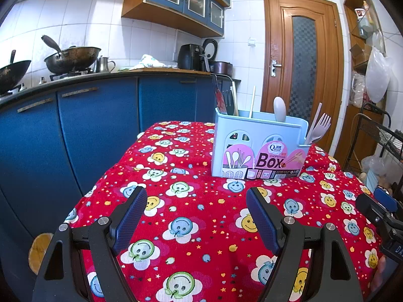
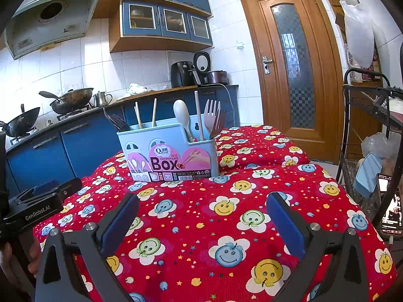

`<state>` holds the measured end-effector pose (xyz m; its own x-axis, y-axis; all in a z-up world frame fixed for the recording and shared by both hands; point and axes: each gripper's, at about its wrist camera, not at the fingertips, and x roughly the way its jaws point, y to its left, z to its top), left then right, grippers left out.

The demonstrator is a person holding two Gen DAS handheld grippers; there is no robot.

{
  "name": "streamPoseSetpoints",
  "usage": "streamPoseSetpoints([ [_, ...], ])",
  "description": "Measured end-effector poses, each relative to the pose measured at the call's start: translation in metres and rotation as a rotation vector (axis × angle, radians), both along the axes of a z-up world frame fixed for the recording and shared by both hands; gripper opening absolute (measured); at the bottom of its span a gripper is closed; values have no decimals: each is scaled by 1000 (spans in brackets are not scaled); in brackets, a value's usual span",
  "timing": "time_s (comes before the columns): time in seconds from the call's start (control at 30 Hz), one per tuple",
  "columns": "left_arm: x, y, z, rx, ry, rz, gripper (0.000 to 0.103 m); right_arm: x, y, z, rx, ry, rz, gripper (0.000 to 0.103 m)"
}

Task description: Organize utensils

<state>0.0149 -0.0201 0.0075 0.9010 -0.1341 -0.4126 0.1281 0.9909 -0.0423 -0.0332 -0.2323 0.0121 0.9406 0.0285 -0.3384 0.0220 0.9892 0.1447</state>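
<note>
The left tool point(image 1: 196, 216) hung released above the worktop point(image 1: 201, 226), its blue pads spread wide with only the red smiley-flower cloth between them. The right tool point(image 2: 201, 222) matched it, jaws apart and gripping nothing, low over the near part of the cloth. And there stood the light blue chopsticks box point(image 2: 168, 151), upright toward the far edge of the worktop, well apart from both tools, its pink "Box" label facing them. Inside it, everything stood handle-down: dark forks point(image 2: 117, 122) at the left end, two wooden chopsticks point(image 2: 146, 114) beside them, a white spoon point(image 2: 182, 115) near the middle, then a pale stick and a pair of pinkish plastic forks point(image 2: 214, 117) in the right-hand compartment. From the left wrist view the spoon point(image 1: 279, 109) and a plastic fork point(image 1: 320, 128) showed above the box point(image 1: 259, 148) rim. Off the worktop's left edge, the other handheld unit point(image 2: 37, 201) was visible, a hand point(image 2: 35, 259) beneath it.
</note>
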Motion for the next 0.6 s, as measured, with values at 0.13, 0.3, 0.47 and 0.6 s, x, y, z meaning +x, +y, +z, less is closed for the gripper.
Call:
streamPoseSetpoints([
  [0.13, 0, 0, 0, 0, 0, 0, 82, 0, 0, 0, 1, 1, 0, 103],
  [0.3, 0, 0, 0, 0, 0, 0, 82, 0, 0, 0, 0, 1, 0, 103],
  [0.47, 0, 0, 0, -1, 3, 2, 82, 0, 0, 0, 1, 1, 0, 103],
  [0.6, 1, -1, 0, -1, 4, 3, 82, 0, 0, 0, 1, 1, -1, 103],
])
